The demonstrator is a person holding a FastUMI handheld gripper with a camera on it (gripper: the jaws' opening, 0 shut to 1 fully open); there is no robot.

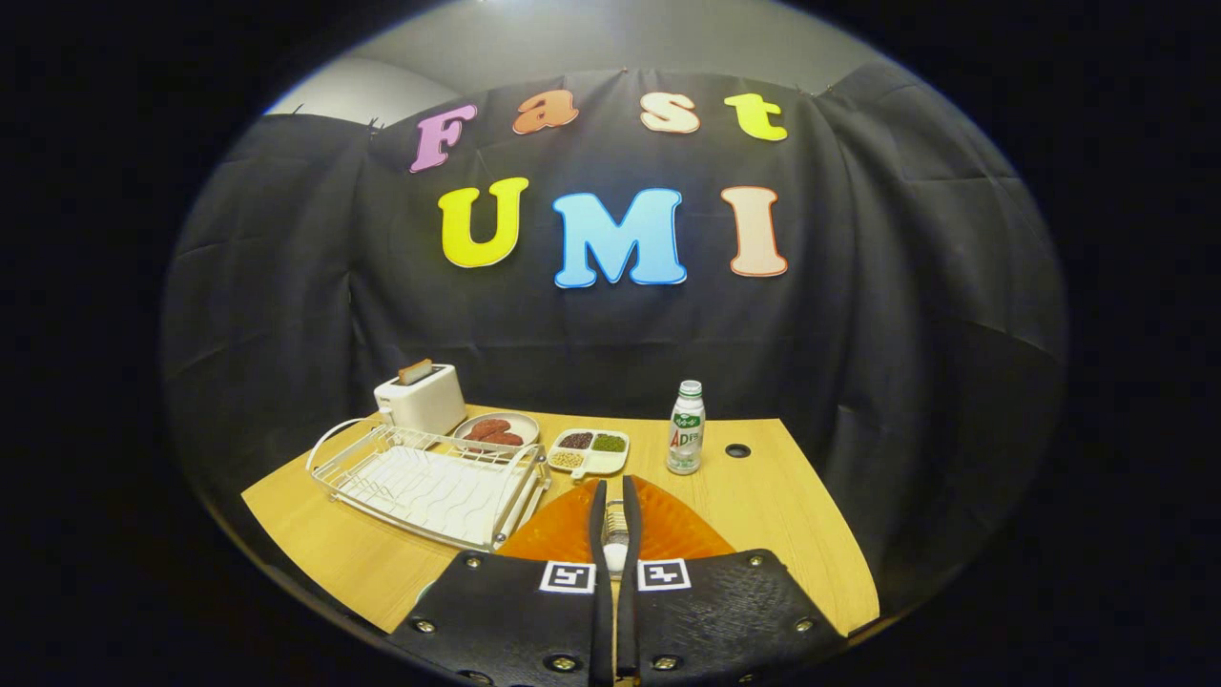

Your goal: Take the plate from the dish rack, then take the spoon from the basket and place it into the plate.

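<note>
My gripper (614,483) hangs low over an orange ribbed plate (672,527) that lies on the wooden table (792,520), just right of the dish rack (429,482). The two fingers stand almost together, with only a narrow gap. In that gap sits a slim pale and metallic thing that looks like the spoon (615,555), pinched between them above the plate. The fingers hide most of the spoon, and the gripper body covers the plate's near part. The white wire dish rack holds nothing.
Behind the rack stands a white toaster (420,399) with a slice in it. Beyond the fingers are a small plate of reddish food (496,431), a divided dish of beans (589,450) and an upright white bottle (686,429). A cable hole (737,450) sits right of the bottle.
</note>
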